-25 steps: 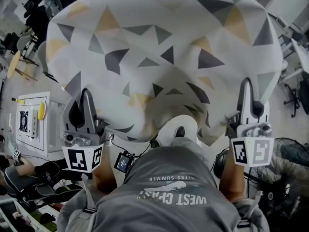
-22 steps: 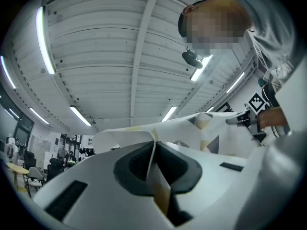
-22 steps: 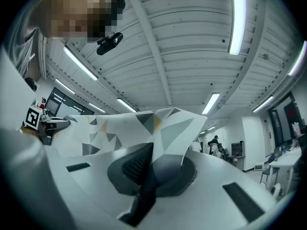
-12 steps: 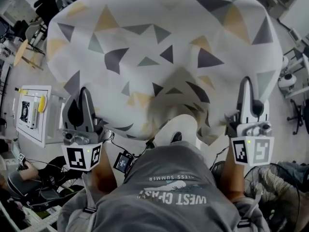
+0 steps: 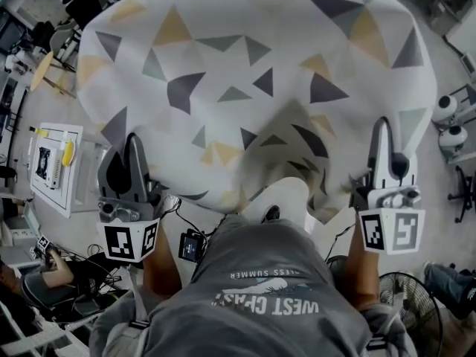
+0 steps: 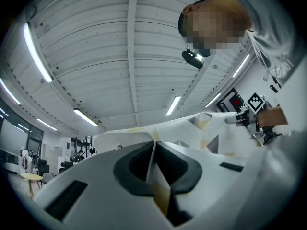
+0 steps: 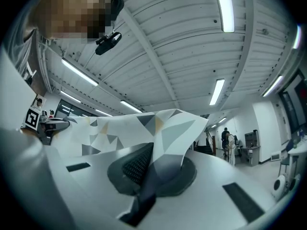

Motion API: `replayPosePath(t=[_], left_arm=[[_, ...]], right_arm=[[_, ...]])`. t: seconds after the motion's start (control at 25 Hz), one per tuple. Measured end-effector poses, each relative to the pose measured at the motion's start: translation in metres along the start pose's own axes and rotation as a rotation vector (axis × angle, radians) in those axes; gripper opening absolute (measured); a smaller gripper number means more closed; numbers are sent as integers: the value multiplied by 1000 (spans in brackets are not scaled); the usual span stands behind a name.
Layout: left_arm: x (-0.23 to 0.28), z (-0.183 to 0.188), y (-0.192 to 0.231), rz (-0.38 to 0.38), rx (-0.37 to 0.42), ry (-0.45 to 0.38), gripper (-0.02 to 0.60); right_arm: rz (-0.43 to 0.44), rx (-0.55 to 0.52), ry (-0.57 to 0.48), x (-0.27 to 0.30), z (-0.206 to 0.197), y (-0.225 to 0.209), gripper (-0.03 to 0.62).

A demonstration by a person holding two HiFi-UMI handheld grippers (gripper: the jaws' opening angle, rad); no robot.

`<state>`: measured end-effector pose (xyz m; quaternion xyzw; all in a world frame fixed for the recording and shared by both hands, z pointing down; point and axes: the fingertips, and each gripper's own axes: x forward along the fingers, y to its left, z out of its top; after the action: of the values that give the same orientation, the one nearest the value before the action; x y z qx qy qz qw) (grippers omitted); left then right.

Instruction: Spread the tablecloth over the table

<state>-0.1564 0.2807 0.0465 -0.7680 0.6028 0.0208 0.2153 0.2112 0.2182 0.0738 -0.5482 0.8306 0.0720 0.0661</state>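
Observation:
The tablecloth (image 5: 245, 58), white with grey and yellow triangles, hangs spread and billowed in the air in front of me and hides whatever lies under it. My left gripper (image 5: 132, 146) is shut on its near left corner, my right gripper (image 5: 381, 130) on its near right corner. In the left gripper view the cloth's edge (image 6: 156, 176) is pinched between the closed jaws and the sheet (image 6: 206, 128) runs off to the right. The right gripper view has a grey-patterned corner (image 7: 163, 138) clamped in the jaws, with the cloth (image 7: 110, 128) stretching left.
A white board (image 5: 56, 166) with a yellow item lies on the floor at the left. There is a round wooden table (image 5: 41, 69) at the upper left and a fan (image 5: 405, 296) at the lower right. White devices (image 5: 446, 110) stand at the right. A seated person (image 5: 37, 274) is at the lower left.
Both grippers keep their hold and their places in the picture. The cloth stays billowed, its near middle sagging slightly differently. The floor things around it have shifted a little in view.

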Motion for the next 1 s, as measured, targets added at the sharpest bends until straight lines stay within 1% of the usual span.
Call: replayPosePath(t=[0.28, 0.56, 0.64, 0.76, 1.0], left_arm=[[5, -6, 6, 1, -6, 8, 3], [33, -26, 33, -45, -38, -14, 4], [49, -38, 44, -62, -48, -20, 4], [82, -58, 70, -84, -59, -23, 4], [130, -81, 107, -123, -69, -34, 5]], right_arm=[[5, -5, 13, 6, -1, 3, 12], [-46, -34, 19, 25, 4, 16, 12], [-66, -40, 21, 39, 1, 19, 12], [-93, -47, 26, 75, -5, 23, 12], [-139, -52, 34, 122, -10, 28, 12]])
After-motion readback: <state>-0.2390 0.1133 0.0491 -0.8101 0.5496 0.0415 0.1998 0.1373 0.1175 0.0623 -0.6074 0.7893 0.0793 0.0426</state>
